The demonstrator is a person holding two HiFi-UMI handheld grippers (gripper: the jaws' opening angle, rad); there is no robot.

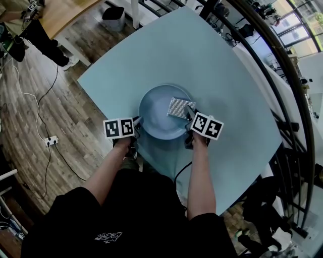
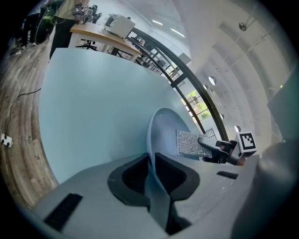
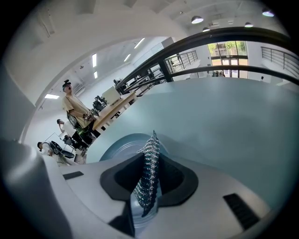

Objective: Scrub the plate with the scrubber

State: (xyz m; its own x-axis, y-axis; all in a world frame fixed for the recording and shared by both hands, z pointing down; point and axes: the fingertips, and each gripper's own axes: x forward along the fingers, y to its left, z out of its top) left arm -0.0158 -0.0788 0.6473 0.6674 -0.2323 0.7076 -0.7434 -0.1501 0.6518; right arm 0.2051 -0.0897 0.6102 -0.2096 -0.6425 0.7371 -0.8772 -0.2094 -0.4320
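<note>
Mesh scrubber [image 1: 177,107] is pinched tight in the right gripper [image 3: 148,163] fingers, over the plate [image 1: 156,118]. Left gripper [image 2: 152,172] fingers are closed on the plate's rim only, so hard strokes could wrench it free.

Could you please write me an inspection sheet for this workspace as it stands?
Surface: light blue table, bare around the plate.
Job's things: blue plate near the table's front edge; metal-mesh scrubber over its right half.
Clutter: nothing seen.
Grippers: left gripper shut on the plate's rim; right gripper shut on the scrubber.
Cables: black cable across the wood floor to a power strip.
Surroundings: dark railing beyond the table, wooden desk, a person standing.
</note>
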